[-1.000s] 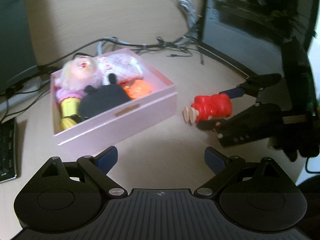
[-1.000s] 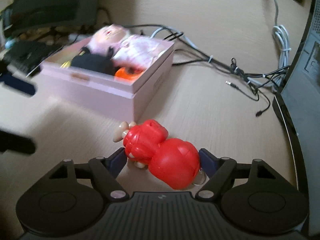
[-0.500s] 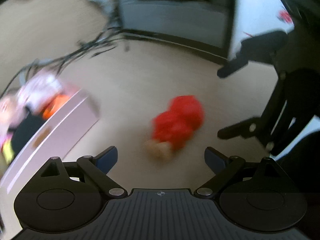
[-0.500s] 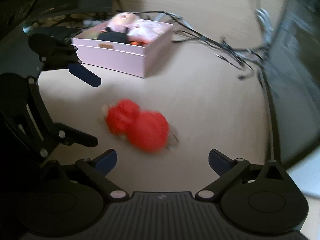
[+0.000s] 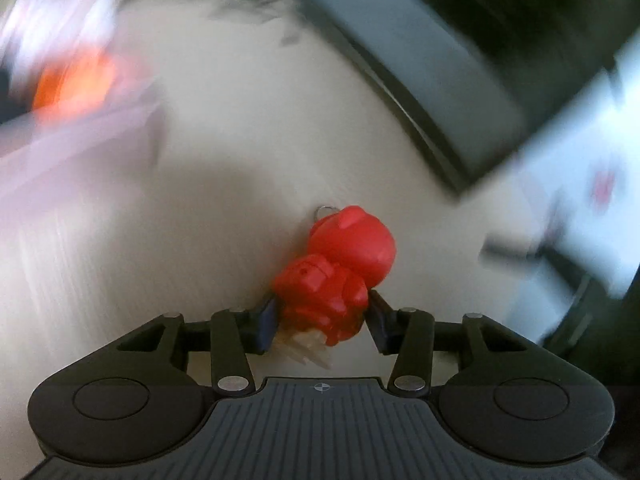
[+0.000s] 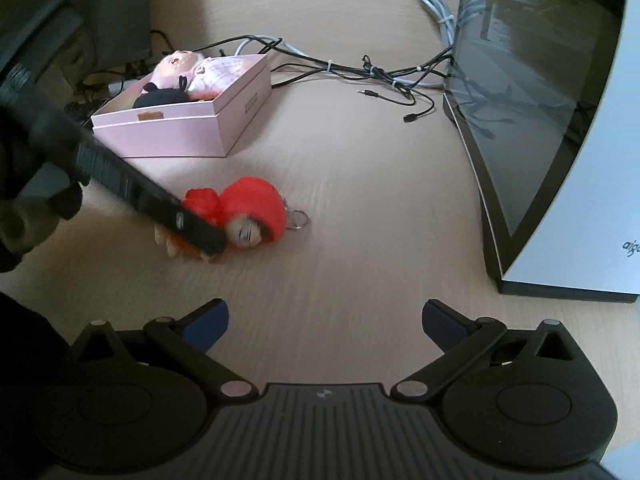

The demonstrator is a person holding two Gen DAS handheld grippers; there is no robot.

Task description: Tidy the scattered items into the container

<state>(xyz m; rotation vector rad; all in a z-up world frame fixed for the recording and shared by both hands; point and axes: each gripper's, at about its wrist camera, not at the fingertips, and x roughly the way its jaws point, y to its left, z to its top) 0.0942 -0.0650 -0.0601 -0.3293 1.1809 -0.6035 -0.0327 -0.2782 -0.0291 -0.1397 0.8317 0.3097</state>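
Observation:
A red hooded doll (image 5: 340, 264) with a key ring lies on the wooden desk, and my left gripper (image 5: 322, 320) is shut on its body. In the right wrist view the same red doll (image 6: 252, 204) lies on its side, face toward me, with the left gripper (image 6: 200, 236) reaching in from the left over it. My right gripper (image 6: 324, 320) stands open, pulled back from the doll with nothing between its fingers. The pink box (image 6: 180, 132) sits behind, holding a pink-haired doll (image 6: 176, 66) and a black plush (image 6: 160, 98). The left wrist view is blurred; the pink box (image 5: 60, 140) shows at the left.
A silver and black computer case (image 6: 560, 120) stands along the right. Tangled cables (image 6: 360, 72) run behind the box. A dark-gloved hand (image 6: 24, 184) holds the left gripper. Bare desk lies between the doll and the box.
My right gripper let go of the red doll and drew back, open. The left gripper swung right, came down over the doll and shut on it.

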